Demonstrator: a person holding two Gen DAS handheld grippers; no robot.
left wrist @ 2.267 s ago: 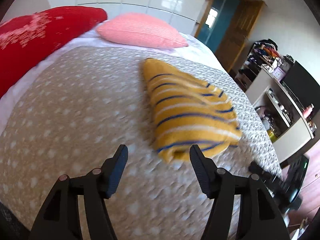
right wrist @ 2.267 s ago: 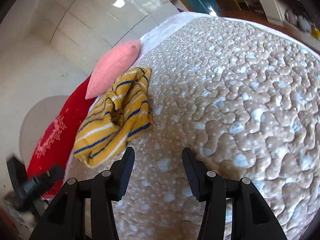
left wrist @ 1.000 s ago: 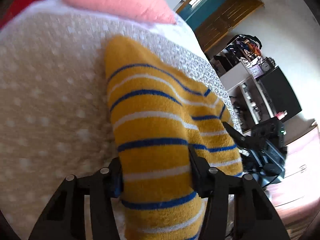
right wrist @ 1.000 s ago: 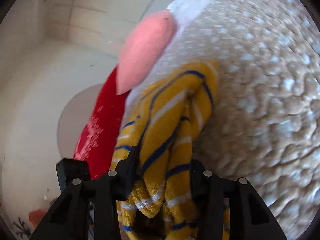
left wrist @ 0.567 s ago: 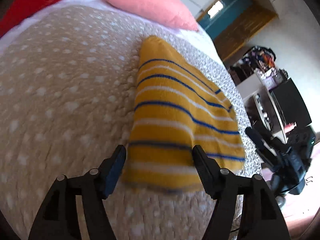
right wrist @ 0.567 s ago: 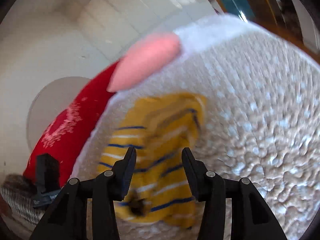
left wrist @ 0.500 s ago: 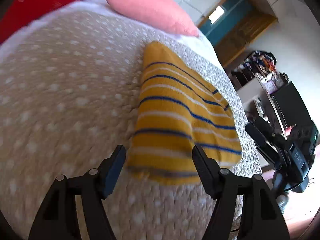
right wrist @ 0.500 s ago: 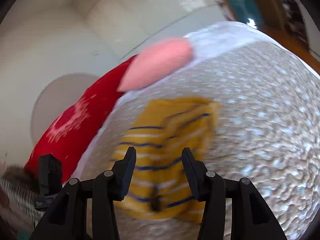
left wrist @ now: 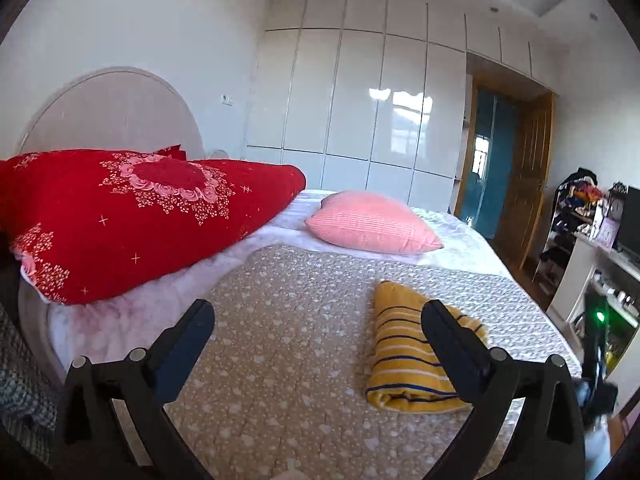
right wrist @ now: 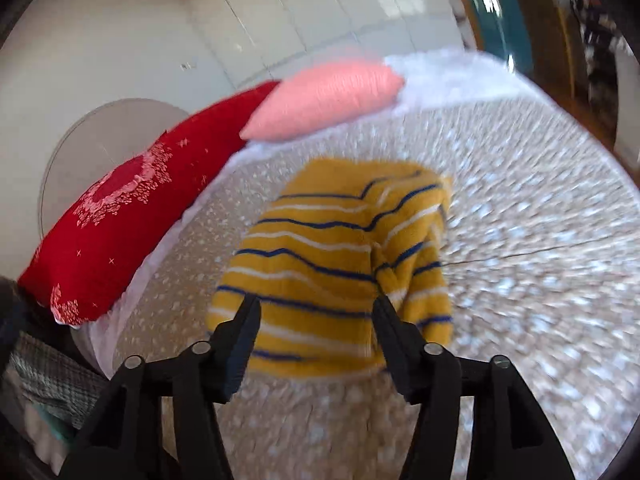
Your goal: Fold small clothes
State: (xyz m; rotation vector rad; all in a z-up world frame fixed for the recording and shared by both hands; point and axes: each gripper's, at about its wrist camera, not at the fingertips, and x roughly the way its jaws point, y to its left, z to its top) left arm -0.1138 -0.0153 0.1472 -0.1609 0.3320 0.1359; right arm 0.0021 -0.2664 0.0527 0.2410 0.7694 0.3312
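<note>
The yellow striped sweater (left wrist: 416, 344) lies folded into a compact bundle on the quilted bedspread (left wrist: 288, 344), nearer the bed's right side than its middle, well short of the pink pillow (left wrist: 372, 222) and the red quilt (left wrist: 132, 216) at the head of the bed. Both grippers are released and hold nothing: the left gripper (left wrist: 318, 330) has just been opening to its full spread with only bedspread between its fingers, and the right gripper (right wrist: 316, 316) has just been opening too, its fingers framing the sweater from above without pressing on it. In the left wrist view the bundle sits at about three o'clock from the gap between the fingers, partly behind the right-hand finger, its long axis running from twelve to six o'clock, away from the camera. In the right wrist view, which is blurred, the sweater lies dead ahead at twelve o'clock, with a sleeve fold bunched along its three o'clock edge. By that reading the right gripper is the nearer and better lined up; the left would need to swing toward three o'clock. The fold looks essentially finished, though that bunched edge may want smoothing.
</note>
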